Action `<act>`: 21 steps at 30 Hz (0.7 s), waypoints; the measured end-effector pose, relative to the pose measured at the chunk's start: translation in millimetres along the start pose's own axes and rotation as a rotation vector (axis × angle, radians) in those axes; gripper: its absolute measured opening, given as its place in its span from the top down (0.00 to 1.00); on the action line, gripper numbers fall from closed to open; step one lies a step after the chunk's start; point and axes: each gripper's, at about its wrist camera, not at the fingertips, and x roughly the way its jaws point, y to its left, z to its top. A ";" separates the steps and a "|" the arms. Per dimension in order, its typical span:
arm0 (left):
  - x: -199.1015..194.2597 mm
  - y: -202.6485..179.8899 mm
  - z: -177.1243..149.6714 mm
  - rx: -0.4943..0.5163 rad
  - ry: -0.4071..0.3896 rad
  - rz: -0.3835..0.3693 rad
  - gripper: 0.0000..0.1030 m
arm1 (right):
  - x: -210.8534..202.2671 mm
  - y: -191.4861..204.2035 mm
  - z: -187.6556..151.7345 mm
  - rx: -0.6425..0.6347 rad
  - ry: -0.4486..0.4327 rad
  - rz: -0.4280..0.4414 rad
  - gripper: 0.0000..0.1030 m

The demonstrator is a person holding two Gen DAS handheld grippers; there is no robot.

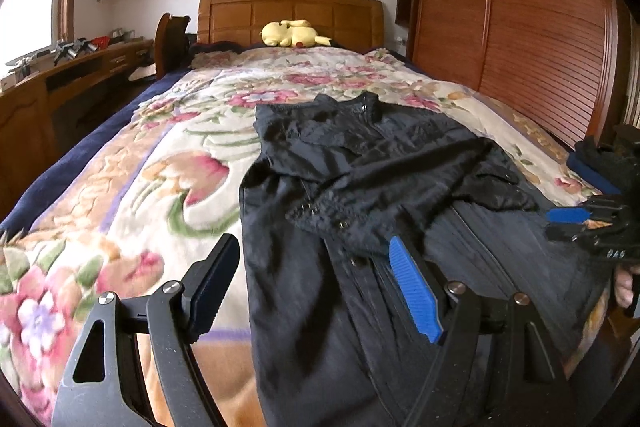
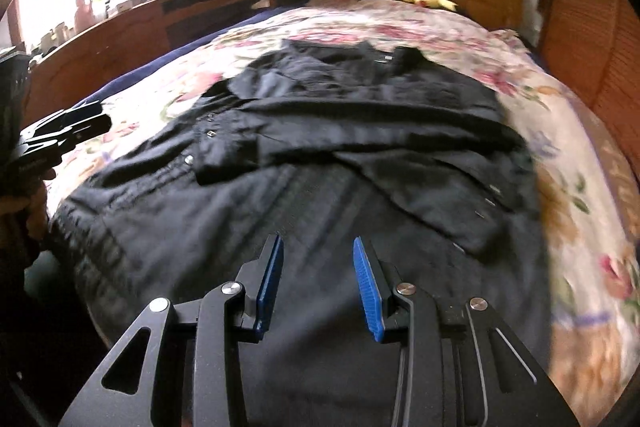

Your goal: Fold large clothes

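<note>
A large black jacket (image 1: 360,187) lies flat on the floral blanket (image 1: 160,167), collar toward the headboard, both sleeves folded across its chest. My left gripper (image 1: 314,247) is open and empty, hovering over the jacket's lower left edge. My right gripper (image 2: 318,247) is open and empty above the jacket's (image 2: 340,147) lower part. The right gripper also shows at the right edge of the left wrist view (image 1: 576,223). The left gripper shows at the left edge of the right wrist view (image 2: 68,131).
A yellow plush toy (image 1: 292,33) lies by the wooden headboard (image 1: 288,11). A wooden wardrobe (image 1: 520,27) stands along the bed's right side. A cluttered wooden desk (image 1: 60,75) stands on the left under a window.
</note>
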 end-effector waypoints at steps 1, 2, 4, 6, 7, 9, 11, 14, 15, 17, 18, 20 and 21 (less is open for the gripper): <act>-5.1 -3.3 -3.6 -0.002 0.007 0.006 0.24 | -8.4 -6.7 -7.1 0.004 -0.005 -0.017 0.63; -8.7 -5.2 -6.2 -0.005 0.013 0.011 0.24 | -15.3 -12.2 -12.4 0.004 -0.009 -0.033 0.63; -15.3 -9.1 -12.6 -0.016 0.032 0.012 0.24 | -30.3 -22.1 -22.7 0.003 -0.018 -0.069 0.63; -21.7 -13.3 -18.2 -0.017 0.051 0.018 0.24 | -42.4 -31.0 -30.7 0.018 -0.025 -0.084 0.63; -24.7 -15.1 -20.8 -0.017 0.059 0.025 0.24 | -47.3 -35.6 -34.7 0.031 -0.024 -0.090 0.63; -30.5 -16.7 -25.8 -0.022 0.075 0.029 0.24 | -59.9 -38.3 -39.9 0.055 -0.024 -0.108 0.63; -36.2 -17.4 -31.8 -0.025 0.091 0.029 0.24 | -73.8 -40.9 -43.4 0.092 -0.044 -0.118 0.63; -40.6 -18.1 -40.5 -0.014 0.126 0.025 0.24 | -98.4 -38.3 -46.5 0.119 -0.085 -0.160 0.63; -42.2 -17.4 -43.1 -0.013 0.141 0.030 0.24 | -108.9 -33.5 -49.1 0.120 -0.102 -0.163 0.63; -46.3 -17.2 -45.8 -0.008 0.158 0.029 0.24 | -120.9 -28.6 -53.9 0.125 -0.124 -0.162 0.63; -48.5 -18.0 -46.0 -0.002 0.161 0.031 0.24 | -125.1 -25.7 -56.5 0.122 -0.132 -0.165 0.63; -52.2 -20.2 -46.1 0.014 0.164 0.036 0.24 | -132.1 -21.0 -64.7 0.111 -0.137 -0.182 0.57; -53.1 -21.1 -46.6 0.022 0.167 0.037 0.24 | -134.6 -20.0 -69.4 0.105 -0.138 -0.192 0.56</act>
